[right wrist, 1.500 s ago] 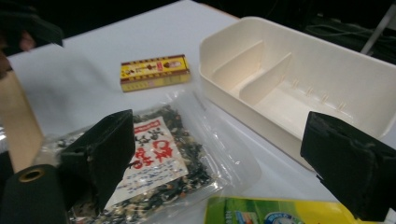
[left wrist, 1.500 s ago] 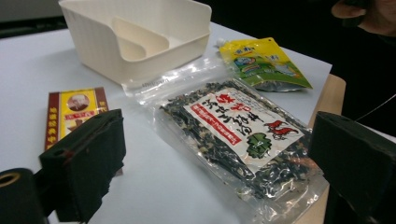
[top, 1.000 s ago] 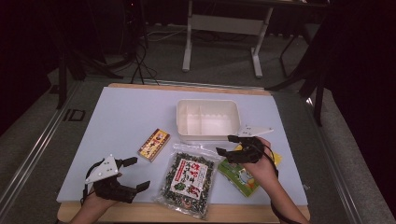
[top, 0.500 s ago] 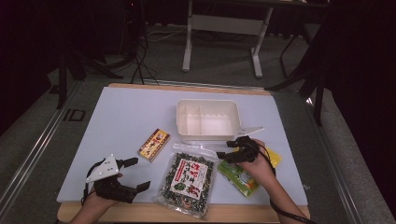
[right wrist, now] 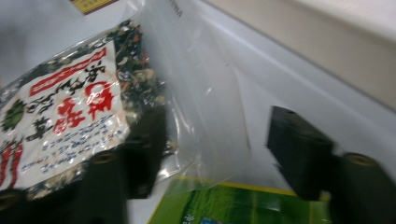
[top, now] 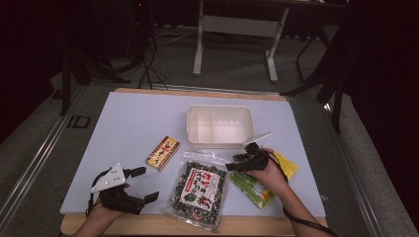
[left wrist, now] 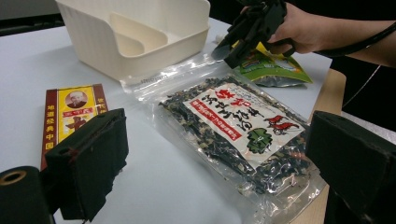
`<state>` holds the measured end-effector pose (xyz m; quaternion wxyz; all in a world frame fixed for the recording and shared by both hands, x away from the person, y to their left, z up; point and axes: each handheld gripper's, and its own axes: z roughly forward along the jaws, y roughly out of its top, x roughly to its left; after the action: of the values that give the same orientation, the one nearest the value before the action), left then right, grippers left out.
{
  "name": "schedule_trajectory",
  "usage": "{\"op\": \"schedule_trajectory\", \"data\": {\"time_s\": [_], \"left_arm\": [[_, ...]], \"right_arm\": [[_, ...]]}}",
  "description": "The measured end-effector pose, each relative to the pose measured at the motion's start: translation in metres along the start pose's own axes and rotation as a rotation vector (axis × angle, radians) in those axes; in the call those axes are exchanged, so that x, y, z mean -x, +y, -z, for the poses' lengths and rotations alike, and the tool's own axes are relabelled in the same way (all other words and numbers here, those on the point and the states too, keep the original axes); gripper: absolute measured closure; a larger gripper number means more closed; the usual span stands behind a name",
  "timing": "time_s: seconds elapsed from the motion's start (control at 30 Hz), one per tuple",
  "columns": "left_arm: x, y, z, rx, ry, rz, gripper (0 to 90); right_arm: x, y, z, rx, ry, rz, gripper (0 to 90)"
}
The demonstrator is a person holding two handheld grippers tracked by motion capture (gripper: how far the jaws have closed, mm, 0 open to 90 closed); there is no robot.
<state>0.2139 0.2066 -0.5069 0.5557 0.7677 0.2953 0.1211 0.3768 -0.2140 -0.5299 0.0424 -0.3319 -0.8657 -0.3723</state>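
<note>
Closing over the clear top edge of the seaweed bag (top: 198, 190) lying mid-table, the right tongs (top: 237, 162), half open, gripped nothing; slippery film could slide out. Left tongs (top: 143, 185) gaped empty.

Floor marking (top: 79, 121): "ID". Red-yellow box (left wrist: 70, 116): "中国" on side strip. Dried-food bag (left wrist: 238, 126): label characters unreadable.
</note>
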Motion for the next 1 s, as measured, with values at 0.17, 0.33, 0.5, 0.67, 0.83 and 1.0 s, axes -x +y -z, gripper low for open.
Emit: {"op": "schedule_trajectory", "data": {"time_s": [0.17, 0.33, 0.5, 0.67, 0.83, 1.0], "left_arm": [[0.000, 0.000, -0.001, -0.004, -0.002, 0.000, 6.6], [0.000, 0.000, -0.002, -0.007, -0.001, 0.003, 6.6], [0.000, 0.000, -0.001, -0.004, 0.001, 0.006, 7.5], [-0.001, 0.000, -0.001, -0.004, 0.001, 0.014, 7.6], [-0.002, -0.001, -0.002, -0.012, -0.003, 0.022, 7.6], [-0.003, 0.000, -0.002, -0.014, -0.005, 0.029, 7.6]], "right_arm": [[0.002, 0.000, -0.004, -0.050, 0.047, -0.001, 63.2], [-0.003, 0.005, -0.002, -0.080, 0.064, 0.011, 86.9], [-0.012, 0.008, 0.000, -0.091, 0.026, 0.055, 89.4], [-0.020, 0.011, 0.005, -0.096, -0.020, 0.087, 89.5], [-0.026, 0.015, 0.015, -0.062, -0.027, 0.098, 89.6], [-0.036, 0.020, 0.026, -0.030, -0.043, 0.134, 89.6]]}}
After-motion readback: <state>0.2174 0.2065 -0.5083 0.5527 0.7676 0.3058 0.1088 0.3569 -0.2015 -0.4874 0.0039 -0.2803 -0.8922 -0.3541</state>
